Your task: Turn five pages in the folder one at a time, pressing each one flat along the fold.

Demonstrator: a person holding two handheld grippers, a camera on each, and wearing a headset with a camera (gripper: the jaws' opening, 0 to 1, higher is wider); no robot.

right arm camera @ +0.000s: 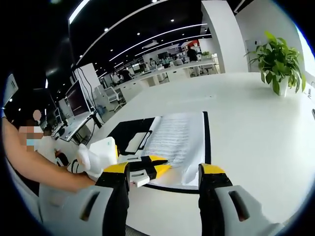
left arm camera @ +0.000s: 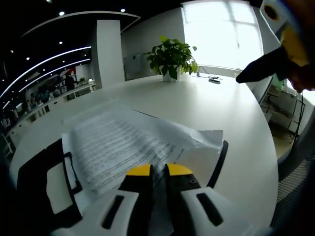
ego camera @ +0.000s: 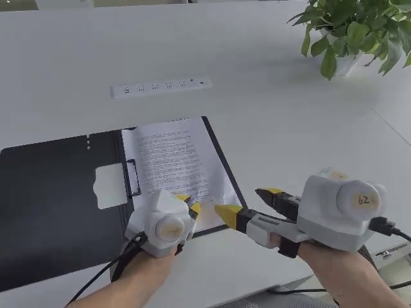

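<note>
A black folder point(ego camera: 51, 192) lies open on the white table, with a stack of printed pages point(ego camera: 170, 154) on its right half. My left gripper point(ego camera: 189, 203) is at the pages' near edge, shut on the top page point(left arm camera: 123, 137), whose near corner is lifted and curls up off the stack. My right gripper point(ego camera: 249, 203) hovers open just right of it, past the folder's near right corner, holding nothing. In the right gripper view its jaws point(right arm camera: 165, 168) stand wide apart, with the left gripper point(right arm camera: 142, 169) between them and the pages point(right arm camera: 177, 132) beyond.
A white power strip point(ego camera: 160, 86) lies beyond the folder. A potted plant point(ego camera: 353, 29) stands at the far right. A metal clip point(ego camera: 131, 178) and a white card point(ego camera: 109, 186) sit at the folder's spine. The table's near edge runs just below both grippers.
</note>
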